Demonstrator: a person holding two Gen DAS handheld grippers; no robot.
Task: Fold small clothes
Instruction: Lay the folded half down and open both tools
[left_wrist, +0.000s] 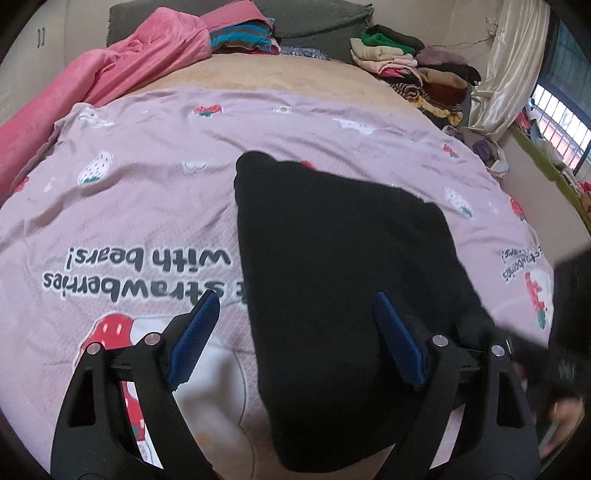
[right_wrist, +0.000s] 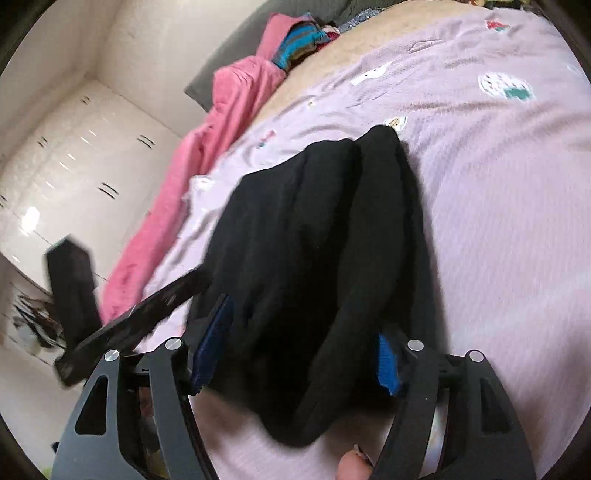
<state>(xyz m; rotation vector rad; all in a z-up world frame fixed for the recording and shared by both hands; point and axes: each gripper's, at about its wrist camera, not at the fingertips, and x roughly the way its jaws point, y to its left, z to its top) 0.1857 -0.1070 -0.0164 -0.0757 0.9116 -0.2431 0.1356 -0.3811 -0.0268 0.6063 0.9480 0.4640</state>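
On the bed, mid-frame: folded black garment (left_wrist: 343, 295) lying on the pink strawberry sheet (left_wrist: 147, 192).
Left claw (left_wrist: 295, 332) wide open, right claw (right_wrist: 301, 356) partly open, both straddling the cloth's near edge, gripping nothing.

black garment (left_wrist: 332, 266) looking matt, soft knit cloth; pink printed bedsheet (left_wrist: 147, 192) showing fine woven texture; pink blanket (left_wrist: 110, 74) appearing plush, fleecy; gripper pads (left_wrist: 195, 332) showing ribbed blue rubber; cream curtain (left_wrist: 509, 66) gleaming satiny; wardrobe doors (right_wrist: 74, 177) shining glossy white.
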